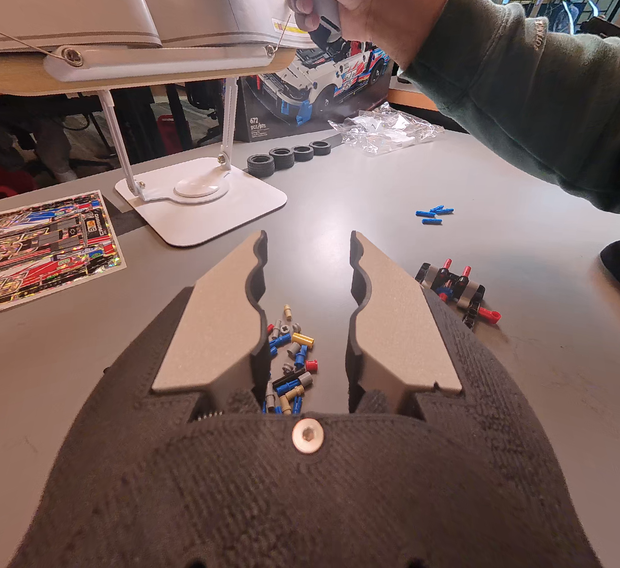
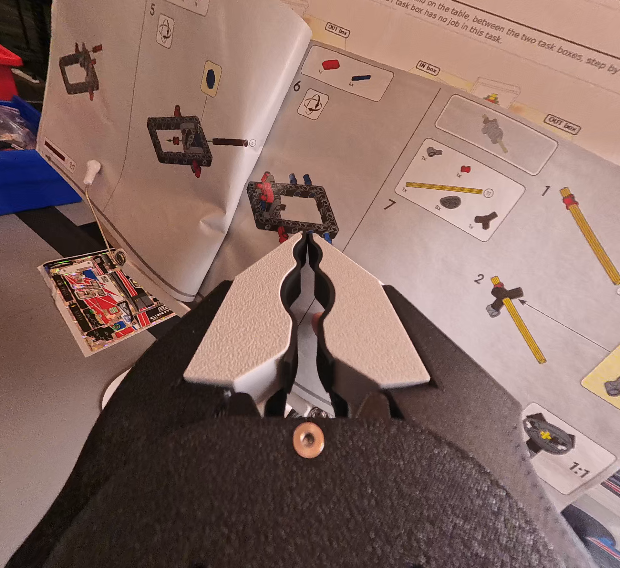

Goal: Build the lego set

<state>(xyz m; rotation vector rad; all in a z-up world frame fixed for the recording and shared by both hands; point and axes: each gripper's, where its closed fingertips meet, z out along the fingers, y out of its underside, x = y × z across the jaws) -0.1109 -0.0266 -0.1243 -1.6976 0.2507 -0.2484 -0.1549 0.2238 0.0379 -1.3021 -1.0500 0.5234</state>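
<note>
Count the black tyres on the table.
4. The tyres stand in one row beside the stand's white base, in front of the set's box. None looks hidden.

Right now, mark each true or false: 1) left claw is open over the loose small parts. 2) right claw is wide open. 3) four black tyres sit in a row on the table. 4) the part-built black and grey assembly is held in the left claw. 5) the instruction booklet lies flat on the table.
1) True: the left claw hangs open above the pile of small mixed-colour pins and connectors.
2) False: the right claw has its tips together, at the open paper instruction booklet.
3) True: four black rubber tyres stand in a row near the set's box.
4) False: the part-built black and grey assembly rests on the grey table, untouched.
5) False: the booklet is propped on a white stand.
</note>
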